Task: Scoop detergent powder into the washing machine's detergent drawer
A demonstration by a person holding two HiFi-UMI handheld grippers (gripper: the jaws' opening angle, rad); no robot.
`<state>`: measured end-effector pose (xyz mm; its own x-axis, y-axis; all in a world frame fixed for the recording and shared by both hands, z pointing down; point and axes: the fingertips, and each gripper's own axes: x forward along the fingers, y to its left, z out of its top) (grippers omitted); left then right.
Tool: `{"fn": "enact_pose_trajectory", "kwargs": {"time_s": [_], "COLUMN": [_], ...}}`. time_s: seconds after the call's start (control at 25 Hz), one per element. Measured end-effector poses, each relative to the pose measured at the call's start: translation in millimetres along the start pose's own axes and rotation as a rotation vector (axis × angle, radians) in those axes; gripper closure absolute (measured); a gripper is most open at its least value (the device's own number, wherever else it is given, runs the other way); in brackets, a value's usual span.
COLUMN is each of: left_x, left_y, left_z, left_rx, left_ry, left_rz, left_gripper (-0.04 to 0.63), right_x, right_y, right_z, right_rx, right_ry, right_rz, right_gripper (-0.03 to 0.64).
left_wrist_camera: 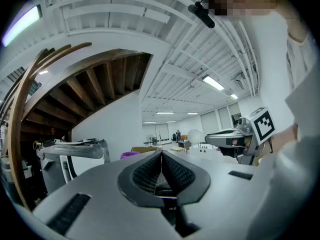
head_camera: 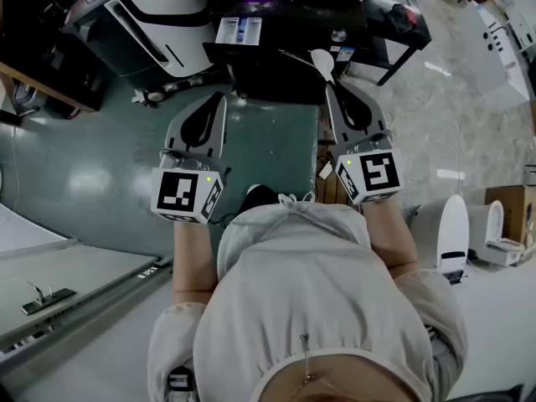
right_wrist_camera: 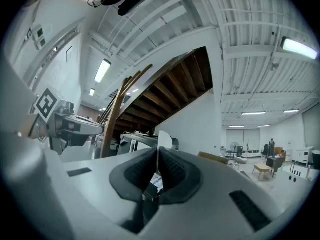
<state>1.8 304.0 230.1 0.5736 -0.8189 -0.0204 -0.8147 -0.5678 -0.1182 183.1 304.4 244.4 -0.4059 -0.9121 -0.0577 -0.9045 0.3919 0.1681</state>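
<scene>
While my left gripper (head_camera: 216,105) hangs with fingers closed on nothing, my right gripper (head_camera: 332,89) pinches a white scoop (head_camera: 322,60) at the dark counter's (head_camera: 289,33) edge.

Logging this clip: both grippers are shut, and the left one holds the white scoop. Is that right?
No. Both are shut, but the right gripper holds the white scoop; the left gripper is empty. The right gripper view shows the handle pinched between its jaws.
</scene>
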Motion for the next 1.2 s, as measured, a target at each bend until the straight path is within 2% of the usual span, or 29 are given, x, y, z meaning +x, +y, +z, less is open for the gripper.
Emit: {"fn": "enact_pose_trajectory", "kwargs": {"time_s": [0.4, 0.76, 1.0, 1.2], "left_x": [15.8, 34.9, 61.4, 99.0], "left_y": [-3.1, 3.5, 32.8, 76.4], "left_z": [-4.1, -16.1, -21.9, -32.6], "left_rx": [0.003, 0.005, 0.007, -0.011], "left_ry": [0.014, 0.062, 0.059, 0.06], "left_rz": [-0.001, 0.006, 0.015, 0.005], "left_gripper": [0.574, 0.574, 0.574, 0.574], "right_x": [9.6, 33.5, 73.8, 129.0], "right_y": [-11.5, -31.3, -41.2, -50.1], "right_z": [-6.4, -11.6, -17.3, -26.5], "right_rx": [-0.001, 0.027, 0.031, 0.033], "right_ry": [0.008, 0.011, 0.013, 0.041], "right_rz": [0.016, 0.011, 0.013, 0.013], "right_gripper": [0.607, 0.606, 0.606, 0.604]}}
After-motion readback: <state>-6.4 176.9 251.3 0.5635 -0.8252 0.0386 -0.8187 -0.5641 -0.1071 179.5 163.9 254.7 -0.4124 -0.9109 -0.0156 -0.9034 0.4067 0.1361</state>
